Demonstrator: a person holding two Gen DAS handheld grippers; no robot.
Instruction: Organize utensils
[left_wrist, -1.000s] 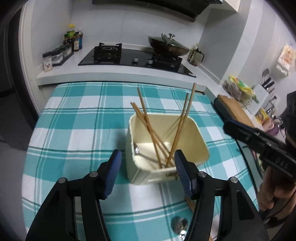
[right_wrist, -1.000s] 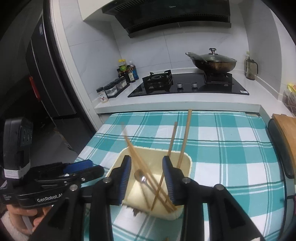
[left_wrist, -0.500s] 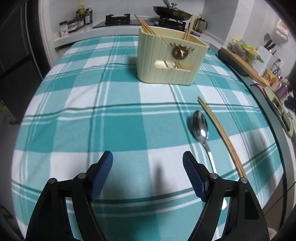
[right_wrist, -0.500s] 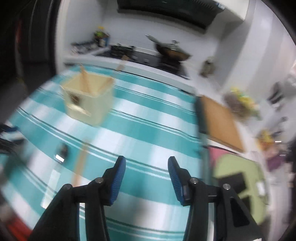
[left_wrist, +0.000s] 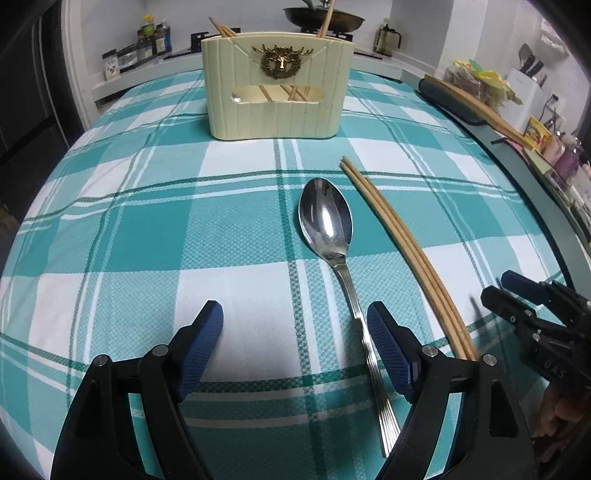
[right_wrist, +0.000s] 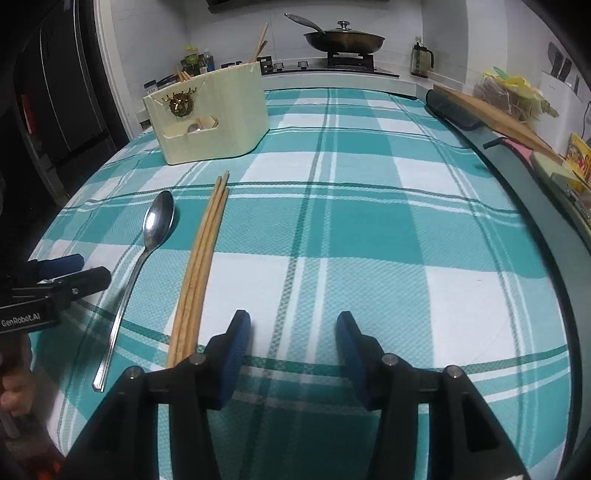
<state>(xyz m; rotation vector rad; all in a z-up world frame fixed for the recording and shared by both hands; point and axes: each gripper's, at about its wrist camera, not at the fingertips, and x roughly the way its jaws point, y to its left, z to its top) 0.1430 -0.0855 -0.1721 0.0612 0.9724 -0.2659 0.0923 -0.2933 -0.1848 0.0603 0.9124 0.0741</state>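
Both claws hang low over the near edge of the checked tablecloth (left_wrist: 122, 236) with their blue pads spread apart and nothing between them. On the left gripper (left_wrist: 295, 343), the right pad sits just beside the handle of the spoon (left_wrist: 327, 221), so the handle runs inside the gap, close to that pad; whether they touch cannot be told. The right gripper (right_wrist: 293, 347) has its left finger just right of the near ends of the loose chopsticks (right_wrist: 203, 254), which lie outside its gap.

One spoon lies on the cloth, polished metal, bowl up and pointing far, with a ribbed handle toward the near edge. Just right of it lies a bundle of light wooden chopsticks, side by side and touching; three rods seem to show, though the count is uncertain. Spoon and bundle are near each other but apart.

Farther back, near the middle of the cloth, stands one cream ribbed utensil holder (left_wrist: 277, 107) with a brass stag emblem and a slot in its front. More chopsticks lean inside it, their tips above the rim, and a second spoon bowl shows through the slot in the right wrist view.
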